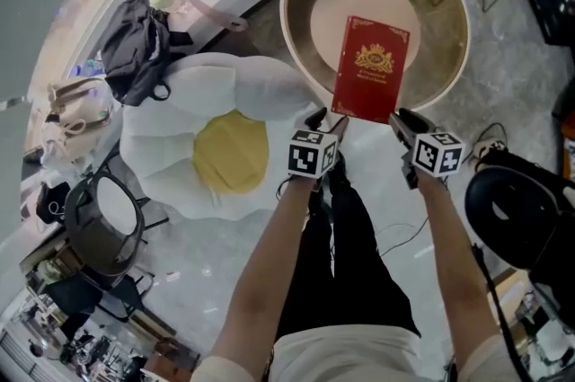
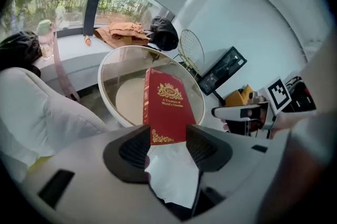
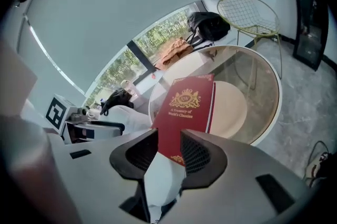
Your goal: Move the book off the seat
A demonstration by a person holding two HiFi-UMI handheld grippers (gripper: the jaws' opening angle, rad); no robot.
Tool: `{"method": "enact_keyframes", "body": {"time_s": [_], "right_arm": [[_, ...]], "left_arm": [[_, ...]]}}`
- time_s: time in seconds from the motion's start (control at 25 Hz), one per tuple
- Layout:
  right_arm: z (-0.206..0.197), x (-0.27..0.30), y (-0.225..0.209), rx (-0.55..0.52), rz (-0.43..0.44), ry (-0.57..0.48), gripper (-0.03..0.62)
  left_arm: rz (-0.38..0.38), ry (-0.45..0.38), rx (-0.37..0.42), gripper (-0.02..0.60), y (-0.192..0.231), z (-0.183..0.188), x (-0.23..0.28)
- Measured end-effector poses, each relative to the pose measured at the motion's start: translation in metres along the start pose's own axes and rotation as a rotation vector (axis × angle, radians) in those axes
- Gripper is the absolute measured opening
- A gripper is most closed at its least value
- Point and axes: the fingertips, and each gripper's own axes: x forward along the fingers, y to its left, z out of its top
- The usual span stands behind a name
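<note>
A red hardback book (image 1: 370, 70) with gold print hangs tilted over the round seat (image 1: 301, 39), a bowl with a white rim and a beige cushion. My left gripper (image 1: 328, 121) is shut on the book's near left corner. My right gripper (image 1: 402, 121) is shut on its near right corner. In the left gripper view the book (image 2: 166, 107) rises from between the jaws of the left gripper (image 2: 167, 144), cover facing me. In the right gripper view the book (image 3: 184, 112) is pinched in the right gripper (image 3: 168, 150) above the seat (image 3: 263, 75).
A white flower-shaped cushion (image 1: 225, 146) with a yellow centre lies on the floor to the left. A black bag (image 1: 135, 48) sits behind it. A black round stool (image 1: 517, 200) is at the right, a wire chair (image 3: 247, 12) beyond the seat. The person's legs are below.
</note>
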Motion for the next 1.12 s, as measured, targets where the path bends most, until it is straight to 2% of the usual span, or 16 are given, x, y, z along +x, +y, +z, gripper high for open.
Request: {"method": "enact_keyframes", "body": {"time_s": [0.16, 0.24, 0.6, 0.88, 1.12], "right_arm": [[0.012, -0.038, 0.036, -0.037, -0.006, -0.096, 0.082], [0.015, -0.06, 0.059, -0.045, 0.0, -0.137, 0.069], [0.016, -0.18, 0.156, -0.073, 0.062, -0.246, 0.052], [0.007, -0.255, 0.2, -0.14, 0.064, -0.288, 0.052], [0.001, -0.327, 0.242, -0.185, 0.064, -0.345, 0.052]], "left_arm": [[-0.022, -0.058, 0.038, 0.155, -0.018, 0.005, -0.041], [-0.025, -0.074, 0.056, 0.128, -0.027, 0.001, -0.068], [-0.028, -0.148, 0.121, 0.068, -0.082, -0.024, -0.205], [-0.025, -0.209, 0.195, 0.029, -0.116, -0.018, -0.285], [-0.03, -0.257, 0.228, 0.003, -0.155, -0.02, -0.345]]}}
